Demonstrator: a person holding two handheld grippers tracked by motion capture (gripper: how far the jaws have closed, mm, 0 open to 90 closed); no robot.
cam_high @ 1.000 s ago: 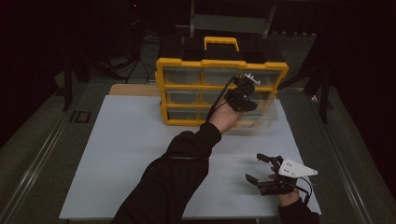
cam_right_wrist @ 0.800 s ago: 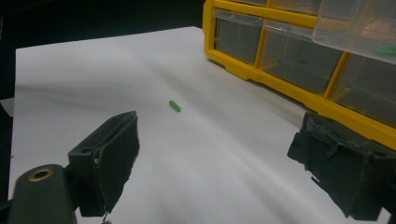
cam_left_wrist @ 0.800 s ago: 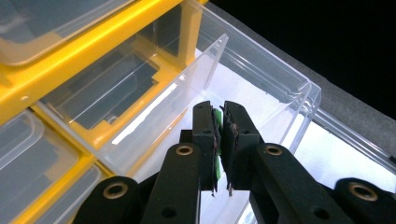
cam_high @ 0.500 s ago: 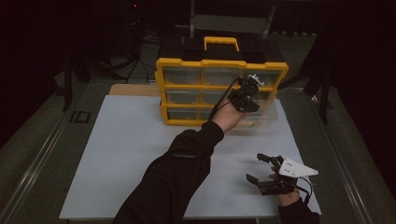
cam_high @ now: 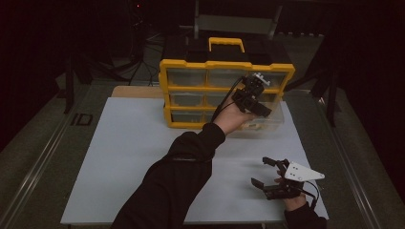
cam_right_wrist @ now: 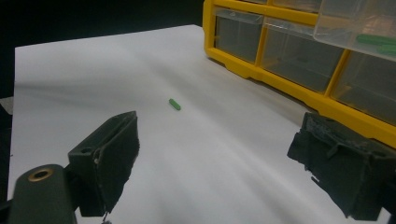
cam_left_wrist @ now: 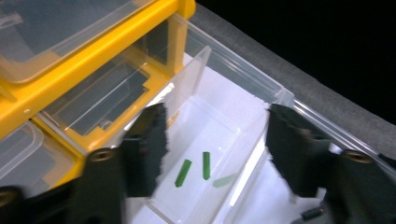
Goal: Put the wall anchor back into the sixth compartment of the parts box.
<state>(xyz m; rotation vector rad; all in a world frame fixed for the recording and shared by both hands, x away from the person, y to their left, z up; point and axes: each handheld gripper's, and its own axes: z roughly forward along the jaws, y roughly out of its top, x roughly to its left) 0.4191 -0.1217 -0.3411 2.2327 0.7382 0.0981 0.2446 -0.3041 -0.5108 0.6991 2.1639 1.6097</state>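
A yellow organizer (cam_high: 224,90) with clear drawers stands at the back of the white sheet (cam_high: 133,157). Its lower right drawer (cam_high: 270,119) is pulled out. My left gripper (cam_high: 253,93) hovers over that drawer (cam_left_wrist: 219,140), and its jaws have just been opening, with nothing held between them (cam_left_wrist: 217,140). Two green pieces (cam_left_wrist: 183,172) lie on the drawer's floor, with a fainter green shape beside them. My right gripper (cam_high: 274,179) rests open near the sheet's front right (cam_right_wrist: 215,144). Another green piece (cam_right_wrist: 174,104) lies on the sheet beyond it.
The organizer's other drawers (cam_right_wrist: 299,51) are pushed in. A yellow carry handle (cam_high: 227,44) tops the case. Grey table surface (cam_high: 43,157) borders the sheet, and the room behind is dark. The person's sleeve (cam_high: 176,186) crosses the sheet's middle.
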